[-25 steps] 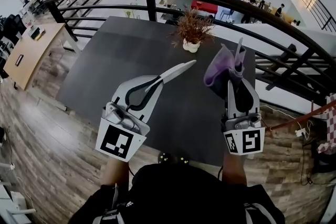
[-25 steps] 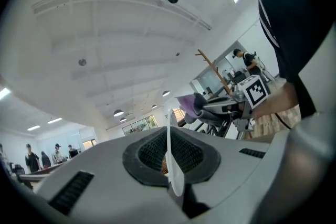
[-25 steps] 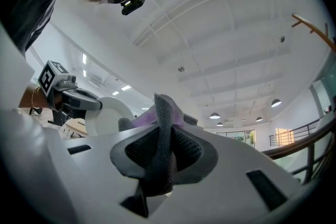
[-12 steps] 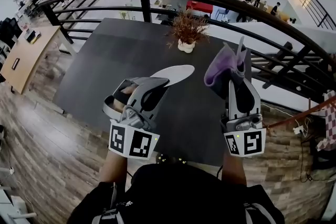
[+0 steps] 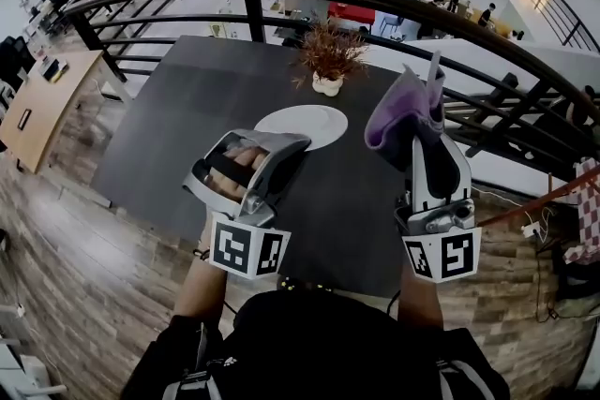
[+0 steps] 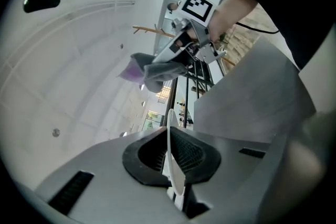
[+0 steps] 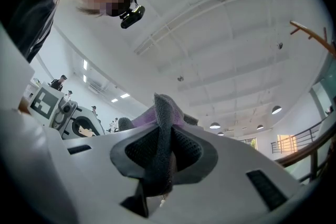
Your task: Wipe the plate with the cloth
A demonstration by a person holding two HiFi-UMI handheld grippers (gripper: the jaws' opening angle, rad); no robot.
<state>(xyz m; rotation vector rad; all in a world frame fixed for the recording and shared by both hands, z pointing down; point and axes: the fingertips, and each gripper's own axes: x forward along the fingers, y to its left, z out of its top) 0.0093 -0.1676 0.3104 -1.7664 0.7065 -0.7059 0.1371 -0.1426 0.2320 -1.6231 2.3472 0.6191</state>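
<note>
Between the jaws of the left tongs (image 5: 284, 145), clamped on its near rim, the plate (image 5: 305, 124) spreads flat ahead over the counter (image 5: 187, 108). To its right, the right tongs (image 5: 427, 106) grip the bunched cloth (image 5: 398, 115), raised clear of it.

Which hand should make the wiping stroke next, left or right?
Right. The right gripper is shut on the cloth, up beside the plate. The left gripper is clamped on the plate's rim, so it can only hold the plate.

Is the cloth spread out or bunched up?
Bunched up: the cloth sits crumpled in a wad, pinched between the jaws of the right gripper.
</note>
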